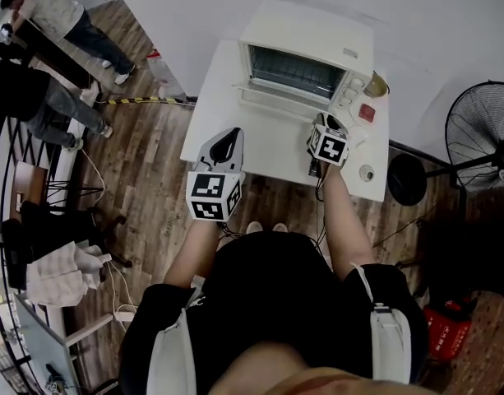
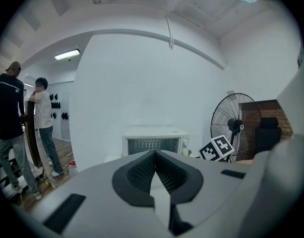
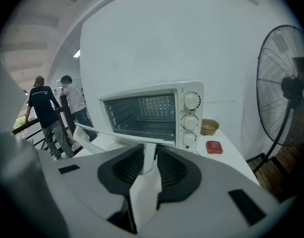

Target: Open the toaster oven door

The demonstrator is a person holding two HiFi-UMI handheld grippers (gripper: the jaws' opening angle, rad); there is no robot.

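Observation:
A white toaster oven [image 1: 309, 35] [image 3: 191, 90] stands at the back of a white table [image 1: 272, 151]. Its glass door [image 1: 280, 101] hangs open and low, so the rack inside shows. In the right gripper view the door's white handle [image 3: 112, 134] runs left from my jaws. My right gripper [image 1: 324, 124] [image 3: 149, 155] is at the handle's right end, its pads closed against the handle's white end piece. My left gripper [image 1: 227, 142] [image 2: 154, 157] hovers over the table's front left, shut and empty, pointing at the oven [image 2: 152, 143].
Right of the oven sit a tan bowl [image 1: 376, 85] [image 3: 210, 127], a red block [image 1: 367, 112] [image 3: 213, 147] and a small round object [image 1: 367, 173]. A standing fan [image 1: 478, 134] [image 3: 285, 88] is at the right. People [image 1: 54, 15] stand far left by a railing.

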